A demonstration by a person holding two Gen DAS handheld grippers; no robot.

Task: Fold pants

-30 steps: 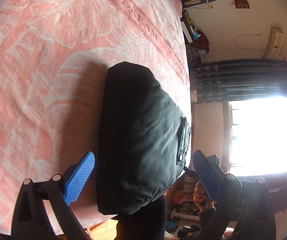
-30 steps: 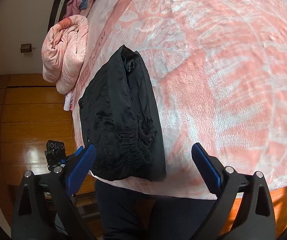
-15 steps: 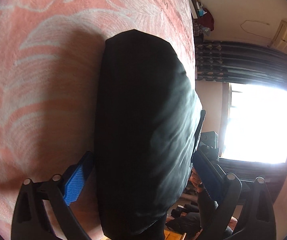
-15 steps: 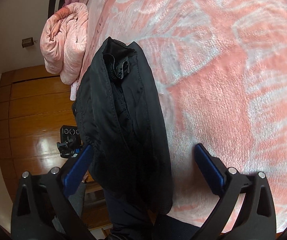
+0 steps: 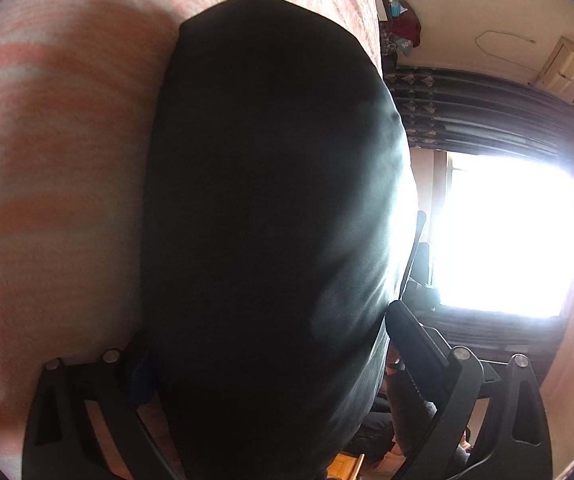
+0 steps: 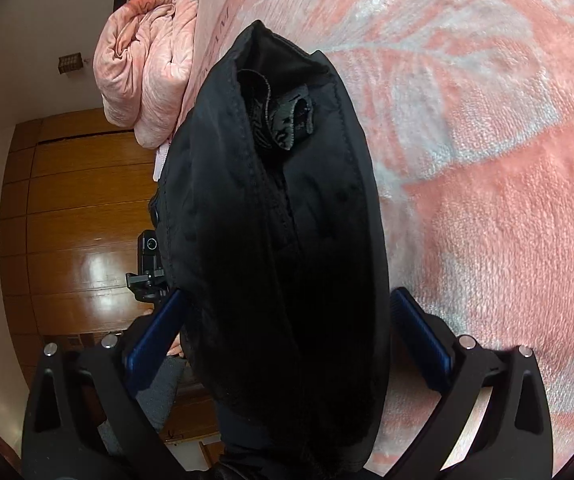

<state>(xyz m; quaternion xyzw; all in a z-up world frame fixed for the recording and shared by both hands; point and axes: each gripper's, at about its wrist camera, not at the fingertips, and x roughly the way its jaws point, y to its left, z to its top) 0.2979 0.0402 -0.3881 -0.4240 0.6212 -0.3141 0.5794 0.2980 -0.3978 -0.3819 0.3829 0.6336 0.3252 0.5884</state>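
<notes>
A pink leaf-patterned bed (image 6: 507,208) carries the folded black pants (image 6: 279,248), which lie at its near edge beside a rolled pink quilt (image 6: 147,72). The left claw (image 5: 271,344) and the right claw (image 6: 287,332) each straddle an end of the bundle, blue pads (image 6: 419,332) spread wide apart, not clamped.

The black pants (image 5: 271,216) fill most of my left view, hiding my left tool's (image 5: 271,344) near finger almost wholly and running off the bottom edge. In my right view their lower end is also cut off, and the window (image 5: 507,236) is blown out white.
</notes>
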